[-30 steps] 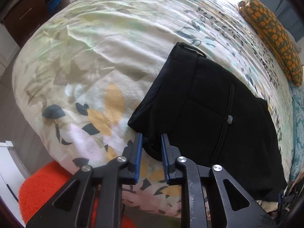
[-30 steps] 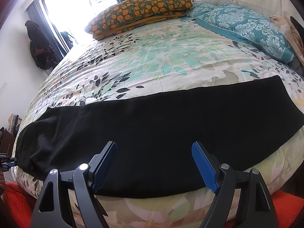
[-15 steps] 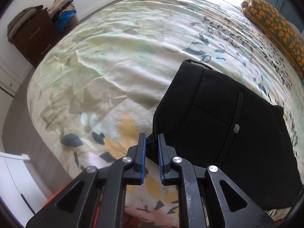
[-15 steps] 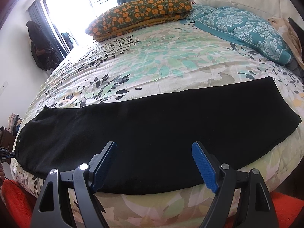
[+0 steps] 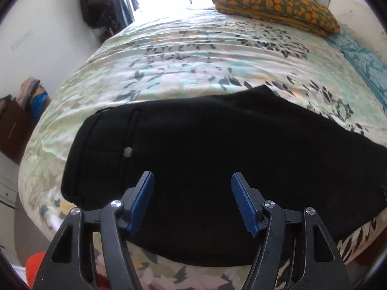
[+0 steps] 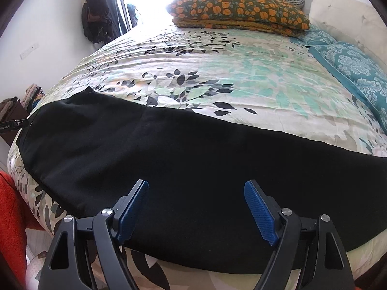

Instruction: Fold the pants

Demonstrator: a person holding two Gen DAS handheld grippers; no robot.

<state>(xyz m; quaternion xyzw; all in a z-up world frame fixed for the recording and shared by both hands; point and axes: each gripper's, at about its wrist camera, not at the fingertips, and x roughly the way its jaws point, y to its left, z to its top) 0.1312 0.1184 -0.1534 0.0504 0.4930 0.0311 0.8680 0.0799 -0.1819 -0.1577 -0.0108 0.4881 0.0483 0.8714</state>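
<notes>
Black pants (image 5: 217,145) under open, empty hand-held grippers (image 5: 192,200)

No text, label, brand or number can be read in either view; small pale lettering on a black part (image 6: 11,125) at the right view's left edge is illegible.

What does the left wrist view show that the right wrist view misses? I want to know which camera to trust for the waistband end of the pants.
Only the left wrist view shows the waistband end with its seams and a small grey button; the left gripper hangs over it, its jaws just opened, nothing between them.

Only the right wrist view shows the white headboard, and the open right gripper over the leg part.

Both show the black pants lying flat near the bed's edge, the orange-patterned pillow and the teal pillow.
</notes>
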